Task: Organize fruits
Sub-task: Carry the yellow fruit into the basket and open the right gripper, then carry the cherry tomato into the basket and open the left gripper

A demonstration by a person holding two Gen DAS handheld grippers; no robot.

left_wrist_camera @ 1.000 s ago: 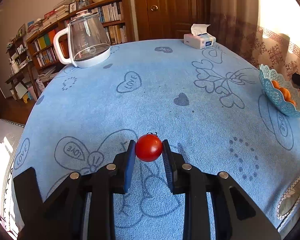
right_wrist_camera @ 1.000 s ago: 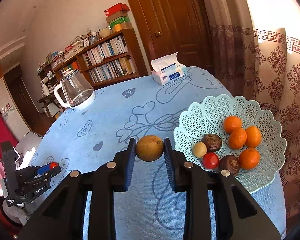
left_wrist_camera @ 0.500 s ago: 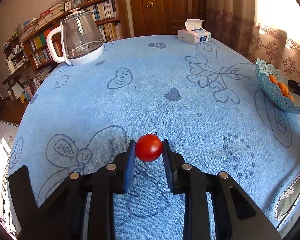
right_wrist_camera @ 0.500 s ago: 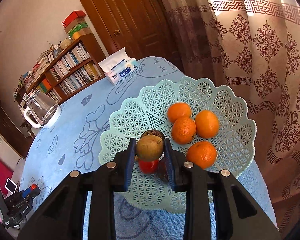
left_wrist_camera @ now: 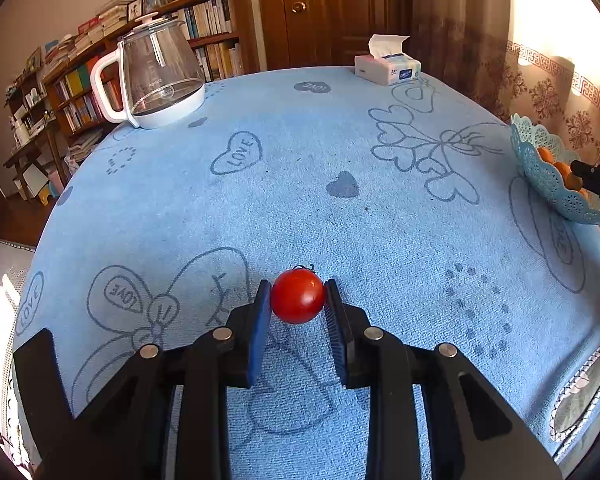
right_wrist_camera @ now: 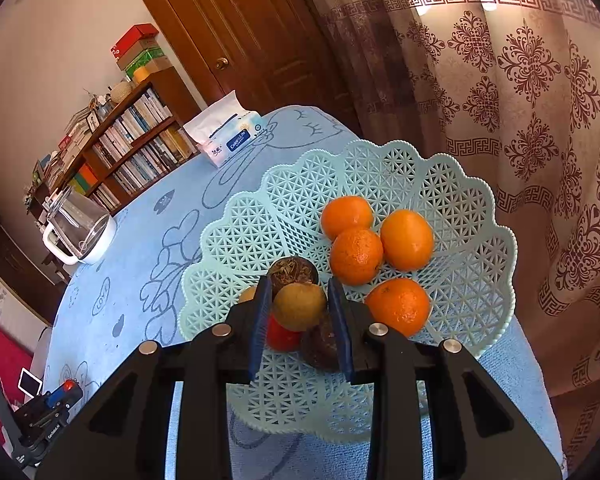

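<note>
My left gripper (left_wrist_camera: 297, 300) is shut on a red tomato (left_wrist_camera: 298, 295) above the blue tablecloth (left_wrist_camera: 300, 184) near its front edge. My right gripper (right_wrist_camera: 300, 308) is shut on a tan round fruit (right_wrist_camera: 299, 306) and holds it over the near left part of the mint lattice fruit basket (right_wrist_camera: 460, 208). In the basket lie several oranges (right_wrist_camera: 356, 255), two dark brown fruits (right_wrist_camera: 293, 271), a red tomato (right_wrist_camera: 281, 336) and a small tan fruit partly hidden by my finger. The basket also shows at the far right of the left wrist view (left_wrist_camera: 548, 176).
A glass kettle (left_wrist_camera: 160, 76) stands at the table's back left and a tissue box (left_wrist_camera: 388, 68) at the back. A bookshelf, a wooden door and patterned curtains lie beyond the table. The left gripper shows small in the right wrist view (right_wrist_camera: 60, 392).
My right gripper has swung from beside the basket to over it and come lower toward the fruits. My left gripper has drifted slightly with the tomato still held.
</note>
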